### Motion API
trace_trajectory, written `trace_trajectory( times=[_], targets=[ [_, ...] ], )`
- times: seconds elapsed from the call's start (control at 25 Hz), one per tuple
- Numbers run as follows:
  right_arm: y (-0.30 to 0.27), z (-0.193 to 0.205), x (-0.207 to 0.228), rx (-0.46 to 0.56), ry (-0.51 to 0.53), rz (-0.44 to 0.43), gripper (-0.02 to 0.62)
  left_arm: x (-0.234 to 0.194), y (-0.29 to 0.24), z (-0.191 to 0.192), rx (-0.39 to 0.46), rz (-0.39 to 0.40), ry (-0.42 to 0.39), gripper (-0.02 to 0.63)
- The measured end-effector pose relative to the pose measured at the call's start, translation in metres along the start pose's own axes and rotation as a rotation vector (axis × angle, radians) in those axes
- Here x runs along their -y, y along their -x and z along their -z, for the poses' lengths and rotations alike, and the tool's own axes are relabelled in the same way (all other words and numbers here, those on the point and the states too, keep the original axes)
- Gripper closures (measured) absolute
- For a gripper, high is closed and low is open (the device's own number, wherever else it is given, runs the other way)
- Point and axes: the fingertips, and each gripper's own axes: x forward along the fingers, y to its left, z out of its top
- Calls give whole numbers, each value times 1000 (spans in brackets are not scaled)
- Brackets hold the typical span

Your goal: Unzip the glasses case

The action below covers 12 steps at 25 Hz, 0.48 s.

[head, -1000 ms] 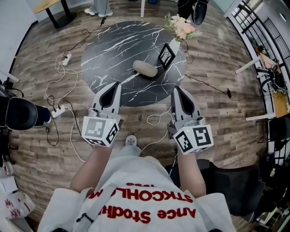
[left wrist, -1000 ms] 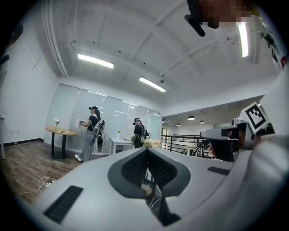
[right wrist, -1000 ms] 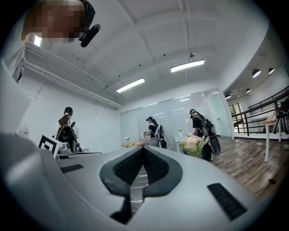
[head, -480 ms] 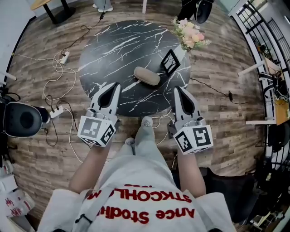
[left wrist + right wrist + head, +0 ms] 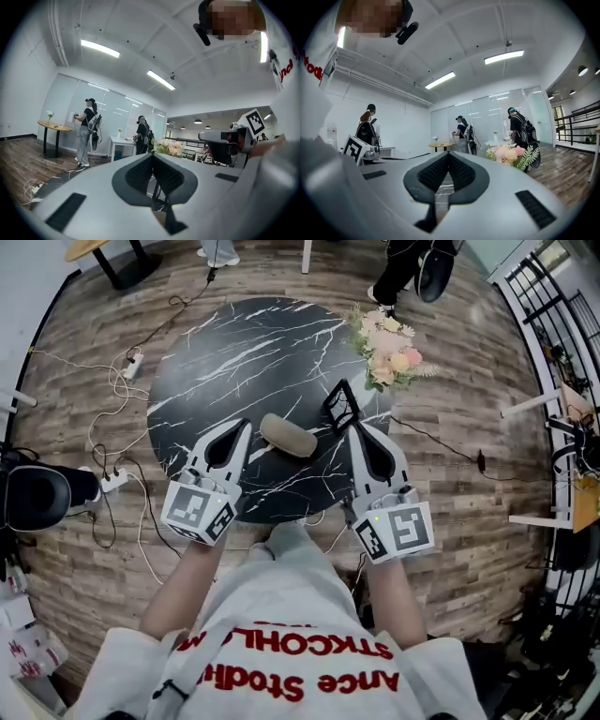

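**Both grippers closed and empty at the table's near edge**

A tan, oval, soft-sided glasses case (image 5: 288, 436) lies flat on the round black marble table with white veins (image 5: 234, 343), near its front edge. In the head view its long axis runs from upper left to lower right, across the person's front. Its zip is too small to make out.

The left gripper (image 5: 243, 427) and right gripper (image 5: 357, 429) flank the case and point level over the table. Each has its jaws pressed together on nothing. The left tip is just beside the case's left end, and the right tip sits near a small black-framed card (image 5: 342, 406).
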Motion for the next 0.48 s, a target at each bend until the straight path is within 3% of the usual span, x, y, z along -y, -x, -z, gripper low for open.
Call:
trace_trajectory(
  times=[0.24,0.48],
  targets=[
    [-23,27,21,-86,-6,-96,583,-7,-38,17,-60,11,-21,606],
    [-38,56,39,-145,-65,-103,583,-15,-68,53,-164,116,-26,606]
  ],
)
